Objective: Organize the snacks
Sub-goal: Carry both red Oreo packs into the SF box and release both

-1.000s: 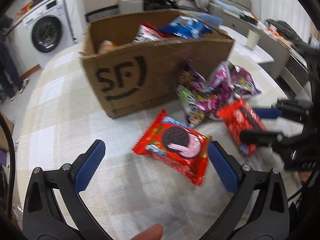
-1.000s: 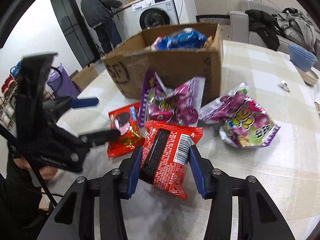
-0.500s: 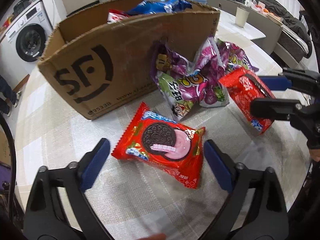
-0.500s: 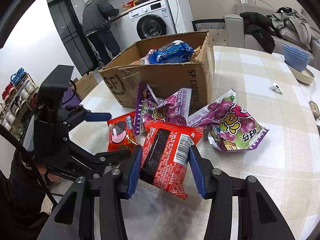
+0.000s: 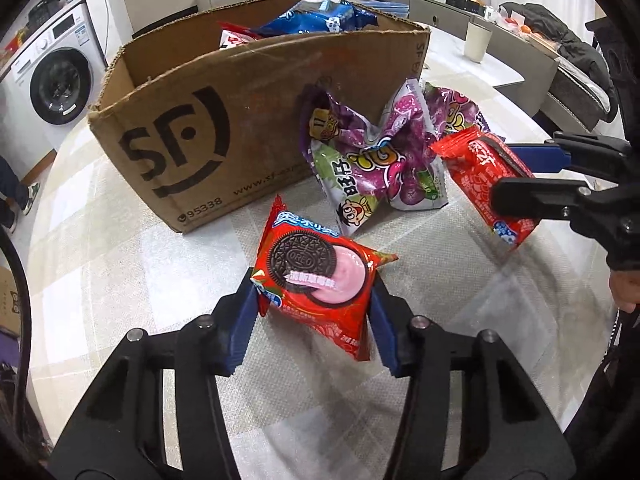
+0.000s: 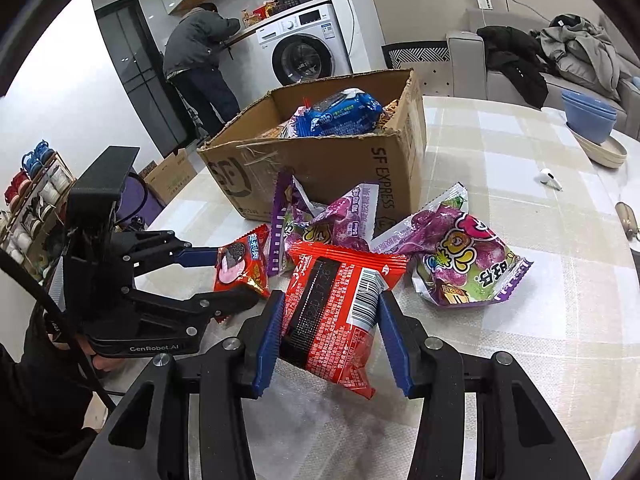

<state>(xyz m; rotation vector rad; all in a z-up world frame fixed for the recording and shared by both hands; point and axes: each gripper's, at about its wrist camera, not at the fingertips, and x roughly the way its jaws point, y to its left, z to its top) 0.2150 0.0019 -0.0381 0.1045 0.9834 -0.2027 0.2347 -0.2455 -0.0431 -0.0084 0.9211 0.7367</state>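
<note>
Landmark: cardboard box (image 5: 208,136), open-topped, standing on the bench (image 5: 100,264) with a blue packet (image 6: 340,114) lying in it.
Left gripper (image 5: 314,320): in front of the box; its jaws have just been closing and now pinch the red Oreo packet (image 5: 316,276) by both side edges.
Oreo packet: just in front of the box's printed face, tilted up between the blue pads (image 5: 242,332).
Purple candy bags (image 5: 380,164): crumpled, leaning against the box's front right corner; another purple bag (image 6: 464,260) lies further right of the box.
Right gripper (image 6: 330,332): right of the box front; jaws pressed onto the red wafer packet (image 6: 340,312), barcode side up.
</note>
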